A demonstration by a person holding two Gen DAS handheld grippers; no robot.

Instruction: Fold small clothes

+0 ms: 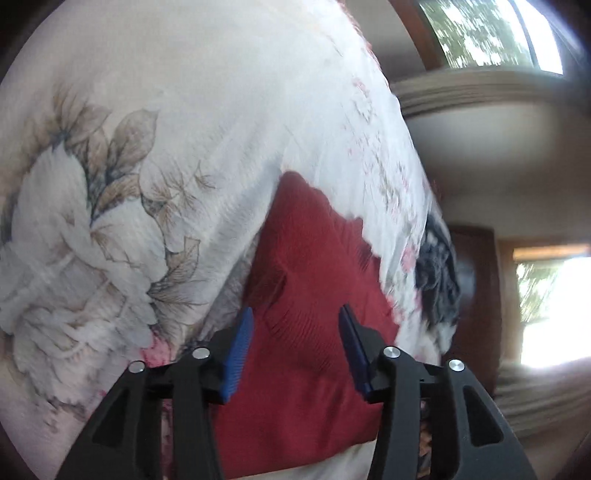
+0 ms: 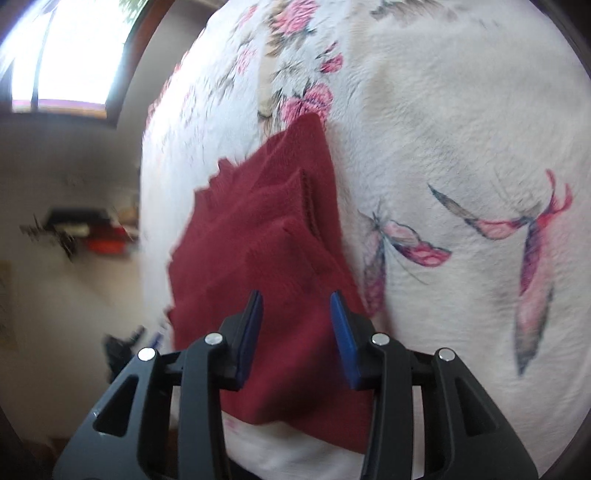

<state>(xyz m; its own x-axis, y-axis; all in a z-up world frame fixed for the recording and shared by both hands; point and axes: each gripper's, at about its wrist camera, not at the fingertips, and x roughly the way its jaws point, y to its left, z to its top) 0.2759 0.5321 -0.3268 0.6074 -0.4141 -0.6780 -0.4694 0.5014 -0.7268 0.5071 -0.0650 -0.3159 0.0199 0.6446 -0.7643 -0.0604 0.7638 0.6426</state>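
A dark red knit garment lies on a white floral blanket. My left gripper is open just above it, the blue pads standing apart with red cloth showing between them. In the right wrist view the same red garment lies in folded layers with a seam or slit on top. My right gripper is open over its near part, and nothing is pinched between its fingers. The near edge of the garment is hidden behind both grippers' black frames.
The blanket, printed with pink flowers and butterflies, covers a bed-like surface and drops off at its edge. A dark patterned cloth lies near that edge. Windows and a wooden door stand beyond. A shelf with clutter hangs on the wall.
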